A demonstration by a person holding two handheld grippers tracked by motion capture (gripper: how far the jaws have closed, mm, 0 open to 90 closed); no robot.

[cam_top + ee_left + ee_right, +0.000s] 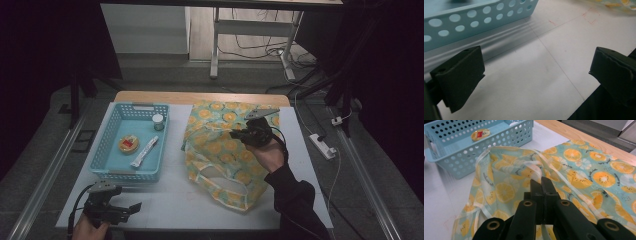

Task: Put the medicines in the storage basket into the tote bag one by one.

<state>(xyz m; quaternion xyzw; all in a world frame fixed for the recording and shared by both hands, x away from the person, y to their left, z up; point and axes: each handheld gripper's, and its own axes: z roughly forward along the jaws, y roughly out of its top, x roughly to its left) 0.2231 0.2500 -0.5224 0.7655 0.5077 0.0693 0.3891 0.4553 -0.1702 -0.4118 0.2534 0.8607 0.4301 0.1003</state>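
Right gripper on the orange-print bag, left gripper low beside the blue basket.

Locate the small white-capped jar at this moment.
In the high view, the small jar stands in the far right corner of the blue basket, on the table's left half, beyond the white tube and beside the fruit-print bag.

A blue basket sits on the table's left half. Inside it lie a small jar with a white lid at the far right, a round yellow and red disc, perhaps a sauce tub, and a white stick packet set slantwise. A power strip lies on the floor to the right.
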